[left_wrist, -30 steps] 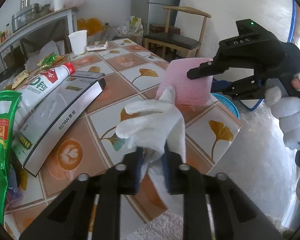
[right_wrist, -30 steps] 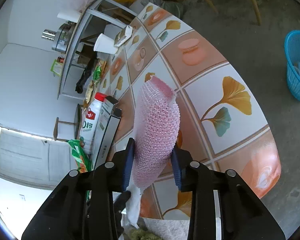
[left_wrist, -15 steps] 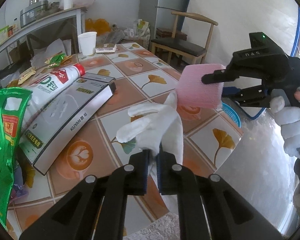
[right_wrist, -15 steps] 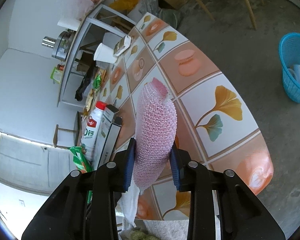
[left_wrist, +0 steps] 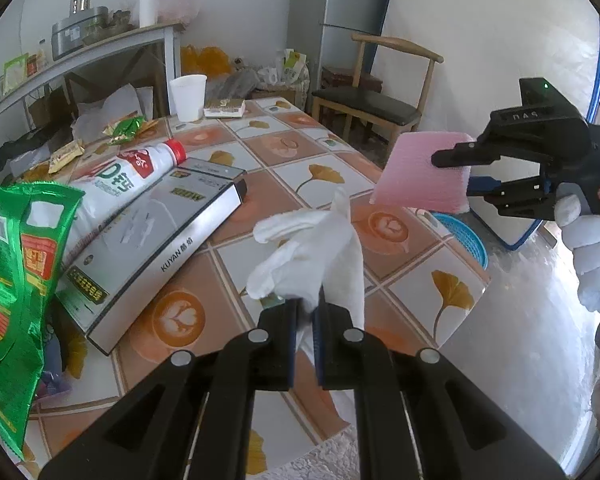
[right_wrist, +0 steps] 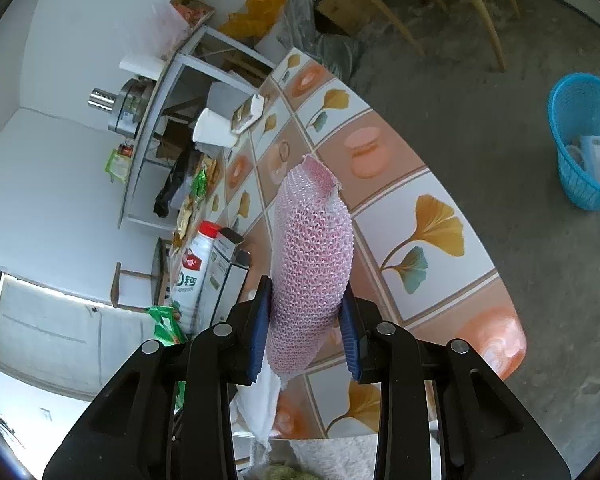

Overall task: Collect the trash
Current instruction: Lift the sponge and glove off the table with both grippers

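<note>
Item 1: crumpled white tissue (left_wrist: 316, 252). I have it pinched in my left gripper (left_wrist: 307, 312), jaws nearly pressed together on its lower fold, held just above the tiled table (left_wrist: 324, 148), so it is clear to carry.

Item 2: pink foam net sleeve (right_wrist: 312, 256). My right gripper (right_wrist: 306, 320) clamps it at half width, upright, over the table's edge; the soft mesh needs only a light squeeze.

Item 3: blue basket (right_wrist: 572, 120) on the floor beyond the table, already holding scraps; I judge it the destination for both.

Item 4: uncollected: milk bottle (left_wrist: 120, 180), grey box (left_wrist: 152, 248), green wrapper (left_wrist: 16, 264), paper cup (left_wrist: 188, 96).
</note>
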Available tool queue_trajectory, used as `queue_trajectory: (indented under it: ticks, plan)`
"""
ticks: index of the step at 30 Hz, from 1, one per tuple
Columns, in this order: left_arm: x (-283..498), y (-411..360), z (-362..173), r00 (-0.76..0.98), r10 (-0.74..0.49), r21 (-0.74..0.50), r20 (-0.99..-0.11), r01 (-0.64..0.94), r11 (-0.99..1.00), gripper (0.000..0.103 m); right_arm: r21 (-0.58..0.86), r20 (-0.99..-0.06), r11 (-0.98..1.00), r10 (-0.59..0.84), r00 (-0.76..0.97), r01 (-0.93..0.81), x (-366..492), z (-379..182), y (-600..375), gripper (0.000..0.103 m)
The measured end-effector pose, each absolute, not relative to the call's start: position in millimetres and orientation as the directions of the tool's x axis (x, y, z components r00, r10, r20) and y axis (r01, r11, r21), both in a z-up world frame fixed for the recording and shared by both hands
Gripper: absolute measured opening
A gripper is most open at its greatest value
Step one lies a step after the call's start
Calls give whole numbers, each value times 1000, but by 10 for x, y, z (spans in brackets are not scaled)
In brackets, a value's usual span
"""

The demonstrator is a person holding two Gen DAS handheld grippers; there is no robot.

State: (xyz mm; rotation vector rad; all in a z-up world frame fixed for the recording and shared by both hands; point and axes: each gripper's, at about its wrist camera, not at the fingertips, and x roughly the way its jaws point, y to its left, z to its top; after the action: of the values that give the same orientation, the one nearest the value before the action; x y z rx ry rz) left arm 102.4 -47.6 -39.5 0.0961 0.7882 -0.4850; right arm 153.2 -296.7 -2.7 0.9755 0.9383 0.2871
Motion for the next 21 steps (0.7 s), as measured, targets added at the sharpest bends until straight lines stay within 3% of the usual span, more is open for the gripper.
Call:
queue_trajectory:
  ticks: [21]
  plan:
    - [944,-433,-176,659,-372,-69,-653,437,897,6,819,-523,555,617,588,146,1518,81,-2870,30]
